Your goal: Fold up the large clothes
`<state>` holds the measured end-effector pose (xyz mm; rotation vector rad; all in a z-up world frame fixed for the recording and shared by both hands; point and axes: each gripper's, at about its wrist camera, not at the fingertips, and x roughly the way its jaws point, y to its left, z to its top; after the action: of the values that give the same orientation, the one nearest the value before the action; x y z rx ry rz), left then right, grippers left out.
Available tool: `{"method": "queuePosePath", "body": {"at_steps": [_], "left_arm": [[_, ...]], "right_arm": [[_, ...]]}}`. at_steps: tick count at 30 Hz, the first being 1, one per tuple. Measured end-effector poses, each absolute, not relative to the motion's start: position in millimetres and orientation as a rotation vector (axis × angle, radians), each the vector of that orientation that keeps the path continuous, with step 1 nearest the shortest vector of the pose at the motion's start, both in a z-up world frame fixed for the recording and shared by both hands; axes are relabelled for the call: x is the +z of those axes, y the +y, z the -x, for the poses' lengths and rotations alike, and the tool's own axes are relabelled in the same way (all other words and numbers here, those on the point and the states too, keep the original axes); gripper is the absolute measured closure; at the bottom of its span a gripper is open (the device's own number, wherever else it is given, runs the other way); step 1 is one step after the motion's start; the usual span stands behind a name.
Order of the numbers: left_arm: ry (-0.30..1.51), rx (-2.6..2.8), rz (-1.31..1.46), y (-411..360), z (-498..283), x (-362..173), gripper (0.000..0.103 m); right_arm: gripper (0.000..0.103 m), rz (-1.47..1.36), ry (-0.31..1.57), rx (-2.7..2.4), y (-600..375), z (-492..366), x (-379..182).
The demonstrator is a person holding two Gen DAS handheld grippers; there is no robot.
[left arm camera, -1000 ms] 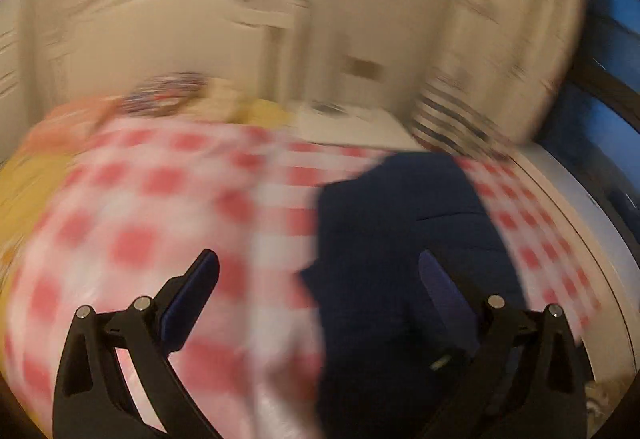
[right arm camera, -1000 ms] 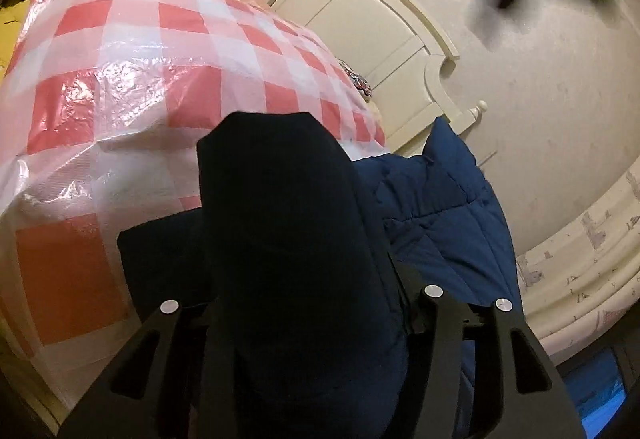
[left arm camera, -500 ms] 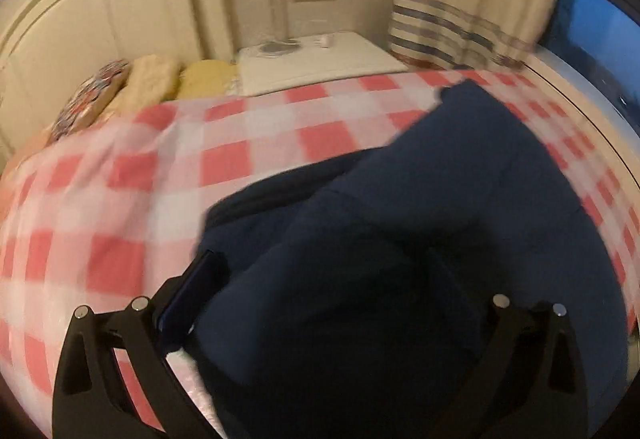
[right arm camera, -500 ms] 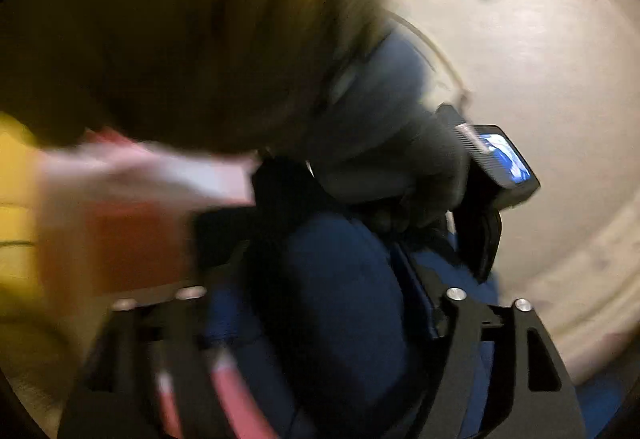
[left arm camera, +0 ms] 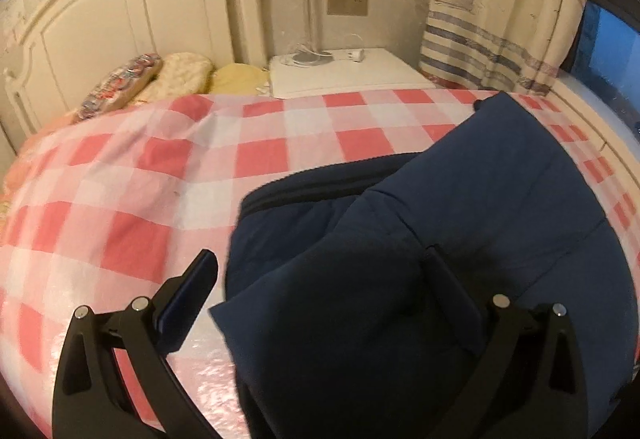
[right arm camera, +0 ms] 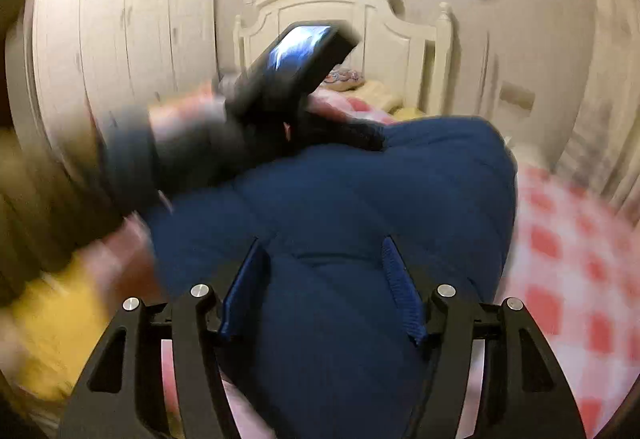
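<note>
A navy quilted jacket [left arm camera: 460, 223] lies bunched on the red-and-white checked bed cover [left arm camera: 160, 175]. My left gripper [left arm camera: 320, 271] is open, its jaws wide apart; a fold of the jacket lies loose between them. In the right wrist view the jacket [right arm camera: 360, 199] fills the middle. My right gripper [right arm camera: 324, 267] is open with jacket cloth loose between its blue pads. The left gripper unit [right arm camera: 280, 79], held in a gloved hand, shows blurred above the jacket.
A white headboard [left arm camera: 120, 19] and pillows [left arm camera: 160, 75] stand at the bed's head. A white nightstand [left arm camera: 344, 75] with a lamp is beside it, a curtain [left arm camera: 500, 7] and window at right. White wardrobes [right arm camera: 112, 39] stand left in the right wrist view.
Both grippers swung fast. The right gripper, earlier covered by a dark fold, now has open jaws over the jacket. The left gripper moved over the jacket and settled.
</note>
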<state>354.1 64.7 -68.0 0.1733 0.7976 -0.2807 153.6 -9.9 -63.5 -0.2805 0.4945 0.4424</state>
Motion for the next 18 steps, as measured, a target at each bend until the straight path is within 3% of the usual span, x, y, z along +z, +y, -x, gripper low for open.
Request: {"method": "queuePosePath", "body": {"at_steps": [4,7,10,15,18], "left_arm": [[0.748,-0.164,-0.277,58.8,-337.8,-32.5,0.002],[0.680,-0.182,-0.151,61.9,-317.5,18.3,0.002],[0.649,-0.201,-0.161,44.0,-305.0,34.3,0.002],[0.773,-0.147,-0.254,17.9,-322.9,-44.1,0.002],[0.787,-0.103,-0.036,60.7,-328.9,-53.8,0.002]], "right_arm": [[0.042,0.282,0.532,0.462,-9.0,-161.6,-66.5],[0.041,0.287,0.535,0.464,-7.7,-161.6,-67.9],[0.042,0.303,0.533,0.453,-4.6,-161.4,-69.5],[0.042,0.302,0.526,0.460,-7.6,-152.0,-77.3],[0.042,0.312,0.520,0.509,-9.1,-142.1,-75.3]]}}
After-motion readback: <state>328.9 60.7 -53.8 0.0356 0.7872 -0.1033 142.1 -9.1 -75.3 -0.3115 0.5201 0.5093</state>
